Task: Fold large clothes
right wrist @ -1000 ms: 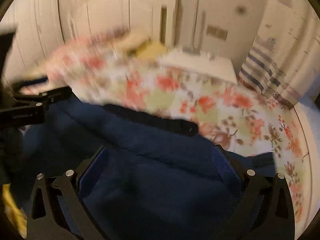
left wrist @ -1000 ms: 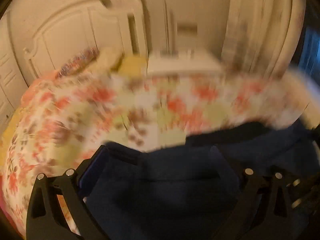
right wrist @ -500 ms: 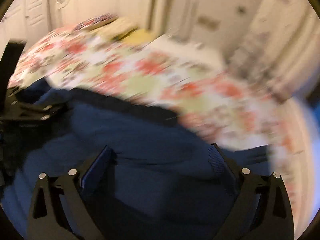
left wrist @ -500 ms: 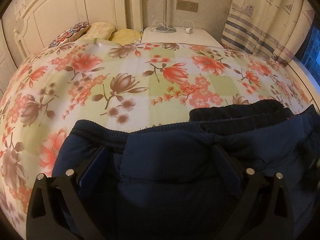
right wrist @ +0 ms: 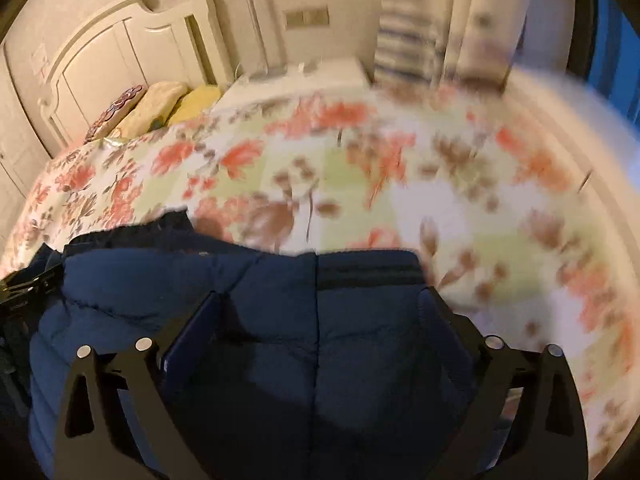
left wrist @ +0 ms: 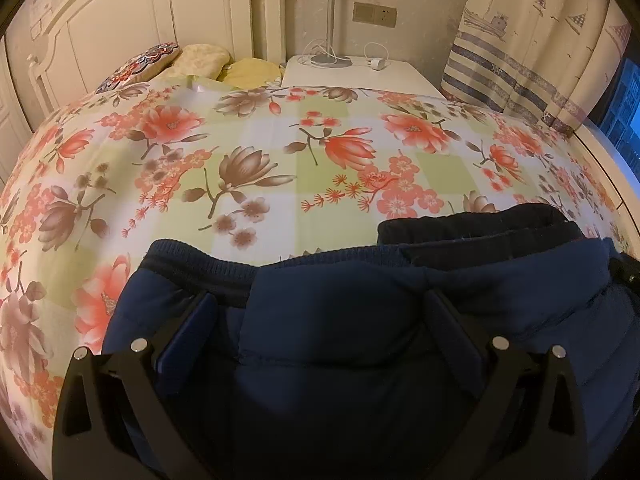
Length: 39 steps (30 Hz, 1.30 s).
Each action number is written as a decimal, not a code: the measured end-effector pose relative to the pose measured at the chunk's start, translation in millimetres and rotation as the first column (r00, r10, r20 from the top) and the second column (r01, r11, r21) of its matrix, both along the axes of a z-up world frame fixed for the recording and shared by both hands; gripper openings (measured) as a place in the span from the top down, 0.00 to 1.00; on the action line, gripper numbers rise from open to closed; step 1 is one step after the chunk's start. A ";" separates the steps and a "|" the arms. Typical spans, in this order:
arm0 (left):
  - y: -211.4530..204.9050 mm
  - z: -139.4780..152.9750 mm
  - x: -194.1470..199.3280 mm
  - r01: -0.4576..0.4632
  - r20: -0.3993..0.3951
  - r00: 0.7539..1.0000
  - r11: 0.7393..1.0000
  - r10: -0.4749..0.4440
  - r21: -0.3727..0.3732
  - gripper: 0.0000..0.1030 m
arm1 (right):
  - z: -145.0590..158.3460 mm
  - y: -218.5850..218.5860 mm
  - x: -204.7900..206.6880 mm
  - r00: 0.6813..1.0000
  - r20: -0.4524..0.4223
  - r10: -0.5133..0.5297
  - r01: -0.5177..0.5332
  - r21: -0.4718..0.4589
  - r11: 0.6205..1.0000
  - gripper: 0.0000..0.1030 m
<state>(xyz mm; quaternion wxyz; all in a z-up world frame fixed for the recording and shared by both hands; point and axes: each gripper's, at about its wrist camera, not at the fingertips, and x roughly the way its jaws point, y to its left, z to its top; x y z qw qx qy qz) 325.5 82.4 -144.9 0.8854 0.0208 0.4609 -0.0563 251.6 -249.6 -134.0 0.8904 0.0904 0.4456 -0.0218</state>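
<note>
Now my left gripper [left wrist: 320, 320] hangs low over the navy padded jacket [left wrist: 360, 340], fingers spread wide with the fabric bunched between them, not pinched. My right gripper [right wrist: 320, 312] is the same, parted over the quilted panel near the striped hem [right wrist: 368, 274]. The jacket lies on the near edge of the floral bedspread [left wrist: 280, 152], ribbed cuff [left wrist: 192, 264] toward the pillows [left wrist: 200, 60]. The right view is smeared, so I think that cloth sits loose between the pads, but contact is unclear.
</note>
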 end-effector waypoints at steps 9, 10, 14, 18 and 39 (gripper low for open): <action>-100.9 32.1 -48.6 0.230 0.095 0.964 0.958 -0.249 0.172 0.06 | -3.2 7.0 1.1 1.000 0.005 0.003 -0.003 -0.067 0.998 0.04; -109.7 11.3 -39.4 0.257 0.022 0.964 0.945 -0.267 0.202 0.06 | -3.3 7.1 1.1 1.000 0.004 0.004 -0.003 -0.070 0.998 0.04; -98.7 3.9 -26.4 0.261 -0.017 0.965 0.958 -0.261 0.120 0.02 | -4.4 3.9 0.9 1.000 0.003 0.003 -0.003 -0.061 0.998 0.04; -49.7 26.8 -27.9 0.102 0.118 0.985 0.980 -0.123 0.173 0.04 | -4.1 2.7 0.9 1.000 0.004 0.004 -0.004 -0.054 0.999 0.04; -7.1 73.6 -91.6 -0.033 0.260 0.965 0.998 0.018 0.051 0.02 | 58.2 112.0 -87.5 0.940 0.136 0.312 -0.275 -0.236 0.932 0.05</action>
